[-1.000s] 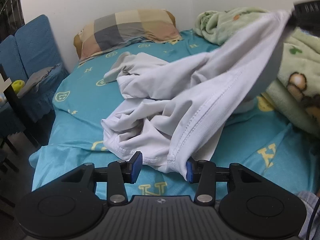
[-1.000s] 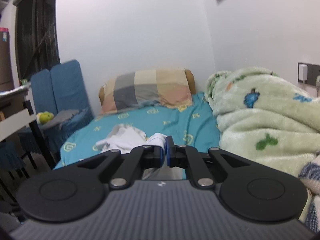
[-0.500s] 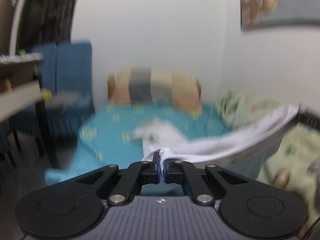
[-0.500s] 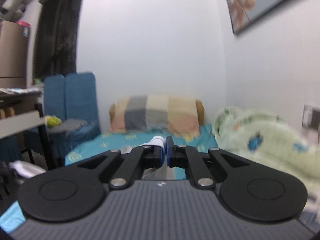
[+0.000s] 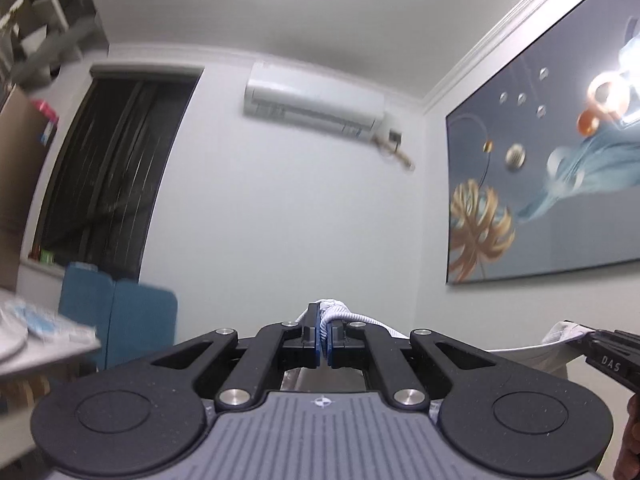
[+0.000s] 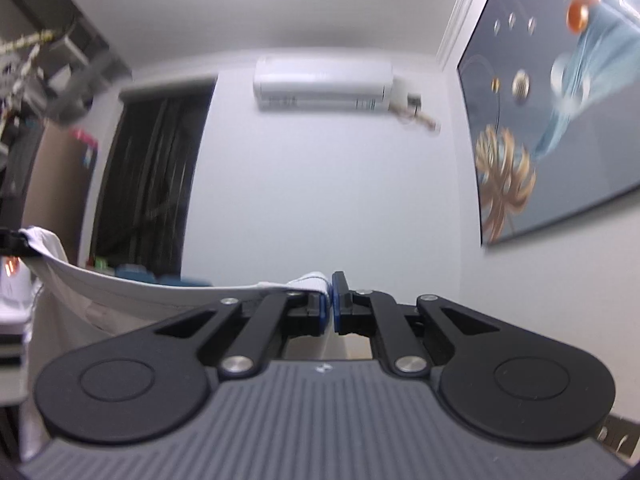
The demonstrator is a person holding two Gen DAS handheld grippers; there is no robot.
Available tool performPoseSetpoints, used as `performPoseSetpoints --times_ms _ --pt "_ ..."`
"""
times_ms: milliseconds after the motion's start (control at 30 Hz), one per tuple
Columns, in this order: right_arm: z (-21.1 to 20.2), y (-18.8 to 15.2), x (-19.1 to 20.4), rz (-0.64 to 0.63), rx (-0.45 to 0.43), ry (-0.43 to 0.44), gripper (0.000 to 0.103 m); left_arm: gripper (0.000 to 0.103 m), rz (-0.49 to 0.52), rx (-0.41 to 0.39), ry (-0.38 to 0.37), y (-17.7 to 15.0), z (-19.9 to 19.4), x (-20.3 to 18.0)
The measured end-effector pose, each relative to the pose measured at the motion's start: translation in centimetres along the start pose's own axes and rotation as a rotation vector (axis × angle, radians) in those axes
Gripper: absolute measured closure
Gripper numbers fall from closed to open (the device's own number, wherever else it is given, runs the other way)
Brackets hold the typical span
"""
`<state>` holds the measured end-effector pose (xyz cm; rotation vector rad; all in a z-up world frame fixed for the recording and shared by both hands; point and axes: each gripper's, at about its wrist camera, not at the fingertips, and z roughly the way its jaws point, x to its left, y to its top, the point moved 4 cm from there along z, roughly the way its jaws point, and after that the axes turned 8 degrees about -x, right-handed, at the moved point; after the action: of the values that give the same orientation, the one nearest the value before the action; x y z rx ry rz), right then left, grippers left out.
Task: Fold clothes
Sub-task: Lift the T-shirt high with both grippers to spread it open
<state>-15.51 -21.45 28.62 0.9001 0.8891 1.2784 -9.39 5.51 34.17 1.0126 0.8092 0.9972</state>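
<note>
Both grippers point up at the far wall and hold a white garment high between them. My left gripper [image 5: 323, 334] is shut on a bunched white hem [image 5: 340, 311]. The garment's other corner [image 5: 562, 334] is pinched by my right gripper at the left wrist view's right edge. In the right wrist view my right gripper [image 6: 330, 303] is shut on the white garment [image 6: 132, 292], which stretches left to the left gripper's tip [image 6: 12, 242] and hangs down below. The bed is out of view.
A wall air conditioner [image 5: 316, 105] hangs on the far wall. A large framed picture [image 5: 548, 184] is on the right wall. A dark curtained window [image 5: 108, 176] and a blue chair back [image 5: 120, 316] are to the left. A desk edge [image 5: 36, 340] is at far left.
My left gripper shut on the garment's hem. Both grippers rose and tilted up, lifting the garment off the bed; the bed and pillow dropped out of view.
</note>
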Motion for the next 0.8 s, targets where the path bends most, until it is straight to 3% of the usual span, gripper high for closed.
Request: performPoseSetpoints --times_ms 200,367,533,800 --pt "-3.6 7.8 0.3 0.002 -0.066 -0.011 0.097 0.100 0.000 -0.065 -0.034 7.7 -5.1 -2.5" --pt "-2.6 5.6 -0.1 0.029 0.016 -0.018 0.097 0.100 -0.025 -0.036 -0.029 8.1 -6.9 -2.5" --pt "2.0 -1.7 -0.5 0.062 0.098 -0.044 0.097 0.099 -0.018 0.046 0.003 1.9 -1.5 -0.3" --pt "14.3 -17.1 -1.3 0.141 0.231 -0.098 0.097 0.098 -0.032 0.199 0.064 -14.1 13.8 5.7"
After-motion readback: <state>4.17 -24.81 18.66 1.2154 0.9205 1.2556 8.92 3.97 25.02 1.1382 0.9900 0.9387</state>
